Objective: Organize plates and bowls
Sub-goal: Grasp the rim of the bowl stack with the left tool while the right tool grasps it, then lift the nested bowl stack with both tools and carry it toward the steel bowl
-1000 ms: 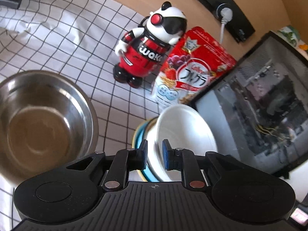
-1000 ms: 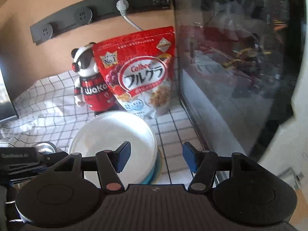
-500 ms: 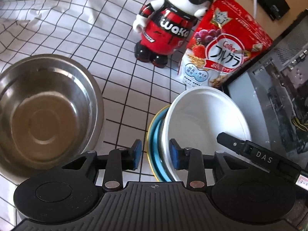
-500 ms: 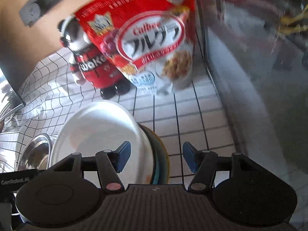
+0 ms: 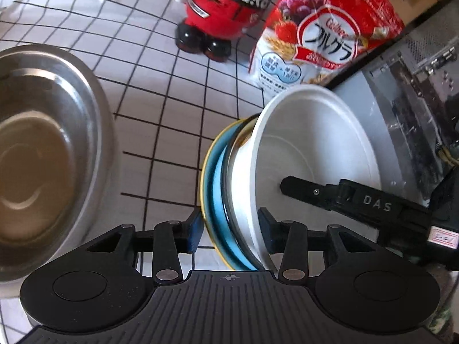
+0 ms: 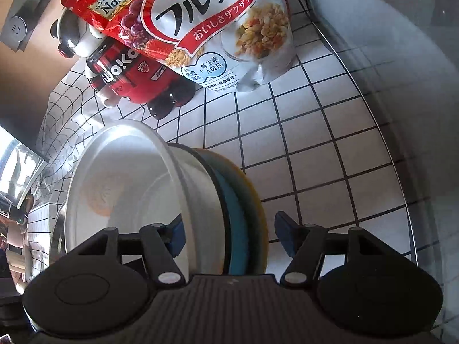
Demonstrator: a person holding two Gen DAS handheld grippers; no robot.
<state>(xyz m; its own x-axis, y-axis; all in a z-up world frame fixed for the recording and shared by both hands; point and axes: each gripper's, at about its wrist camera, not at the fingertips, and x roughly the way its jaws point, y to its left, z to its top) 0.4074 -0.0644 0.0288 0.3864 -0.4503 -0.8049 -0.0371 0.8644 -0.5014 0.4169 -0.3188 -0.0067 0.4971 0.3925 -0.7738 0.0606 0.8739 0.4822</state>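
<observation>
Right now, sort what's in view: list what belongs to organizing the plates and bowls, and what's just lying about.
Part of the job:
- white bowl
- blue plate beneath it
- yellow-rimmed plate at the bottom
- steel bowl

Just lying about:
- cereal bag
- red toy figure
- glass-sided case
- wall outlet strip
</observation>
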